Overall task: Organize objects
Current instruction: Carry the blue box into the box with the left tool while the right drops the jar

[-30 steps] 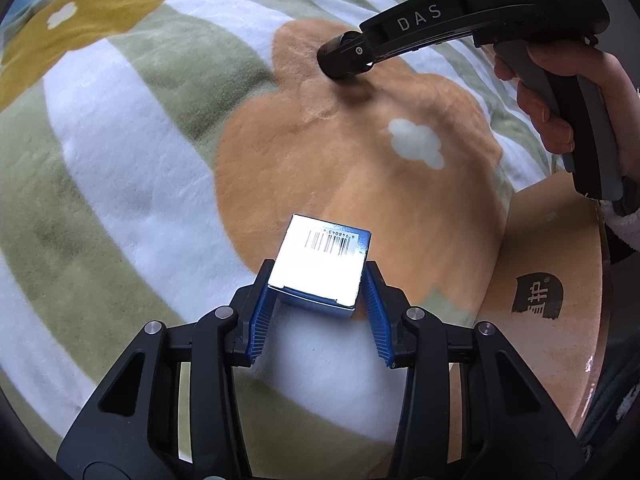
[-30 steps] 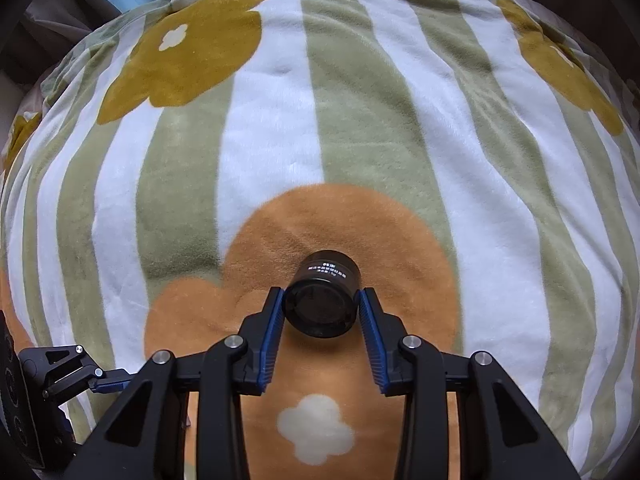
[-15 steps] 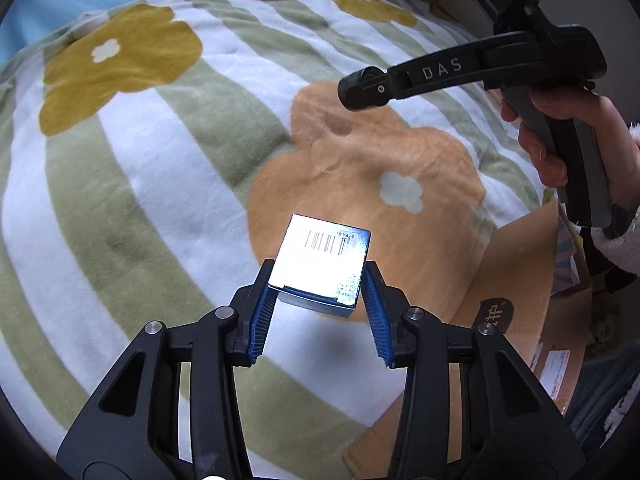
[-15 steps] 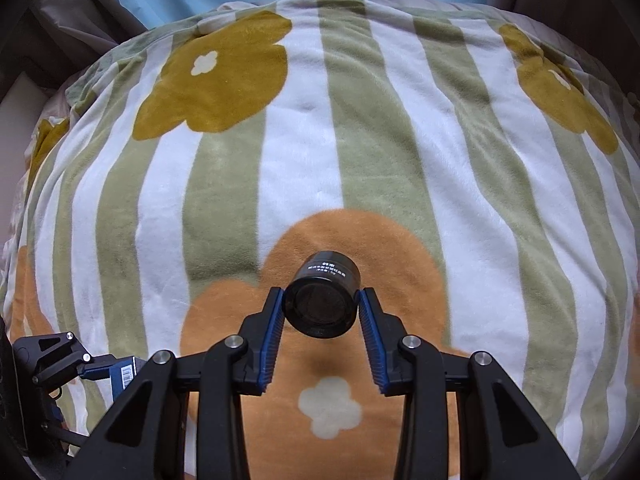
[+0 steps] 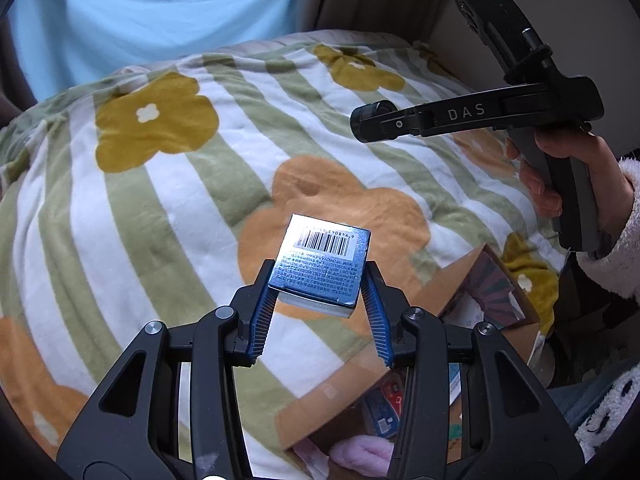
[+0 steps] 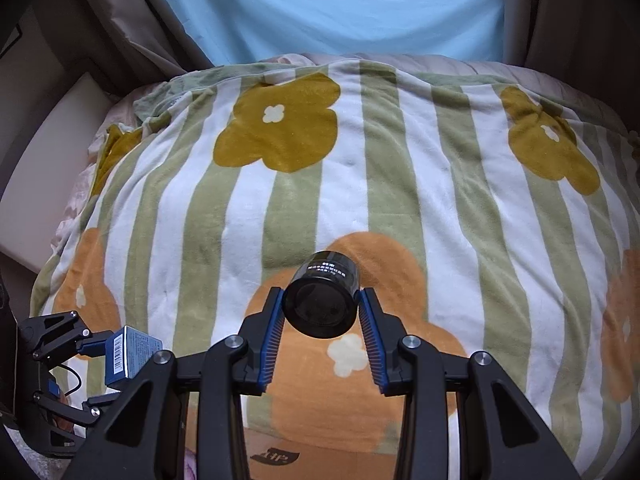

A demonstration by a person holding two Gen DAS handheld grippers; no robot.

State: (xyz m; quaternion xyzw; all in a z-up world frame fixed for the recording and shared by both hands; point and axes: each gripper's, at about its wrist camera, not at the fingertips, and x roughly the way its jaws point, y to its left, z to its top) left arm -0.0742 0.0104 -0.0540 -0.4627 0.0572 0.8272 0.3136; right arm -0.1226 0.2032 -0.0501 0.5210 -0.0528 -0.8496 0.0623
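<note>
I've got the striped flower blanket [image 5: 168, 216] spread below both hands, and the open cardboard box [image 5: 352, 380] sits at its near edge, down and to the right of my left tool [image 5: 318, 300]. That tool is clamped on the blue carton [image 5: 322, 264], barcode face up, held clear above the blanket. My right tool [image 6: 320, 312] pinches the dark jar [image 6: 322, 300], its axis pointing forward. I'd judge the left is nearer the box.
</note>
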